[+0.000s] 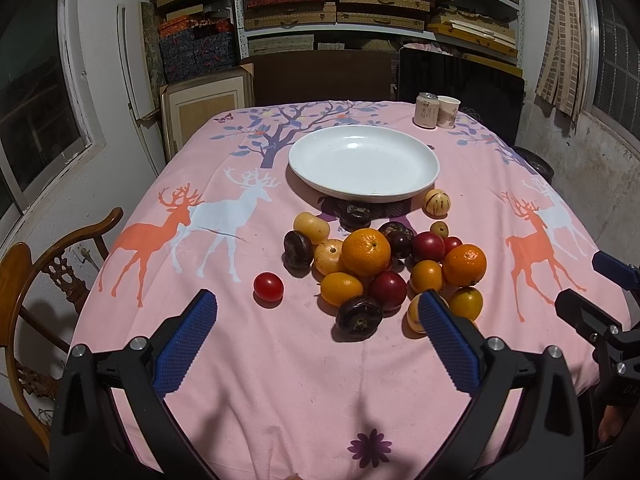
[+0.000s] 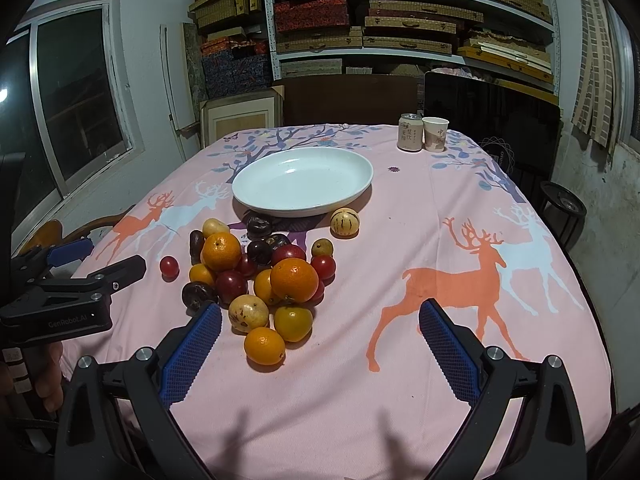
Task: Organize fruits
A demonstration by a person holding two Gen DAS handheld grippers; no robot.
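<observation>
Plate (image 1: pixel 416 184), beyond the fingertips: white, glossy, glazed-looking.
Tablecloth (image 1: pixel 280 380), under the fingers: pink printed cloth, matt weave.
Finger pads (image 1: pixel 188 340): blue, finely ribbed, rubbery-looking.
Gripper frames: black matt plastic with shiny metal bolts.
Oranges (image 1: pixel 366 252), ahead of the fingers: dimpled, slightly shiny peel.
Red tomato (image 1: pixel 268 286): smooth, glossy skin.
Chair (image 1: pixel 24 276), left of the fingers: polished carved wood.
Can (image 1: pixel 426 110): metal top.

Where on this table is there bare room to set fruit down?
The white plate holds nothing. Bare cloth lies right of the fruit pile, over the orange deer, and near the table's front edge. It is crowded just before the plate.
</observation>
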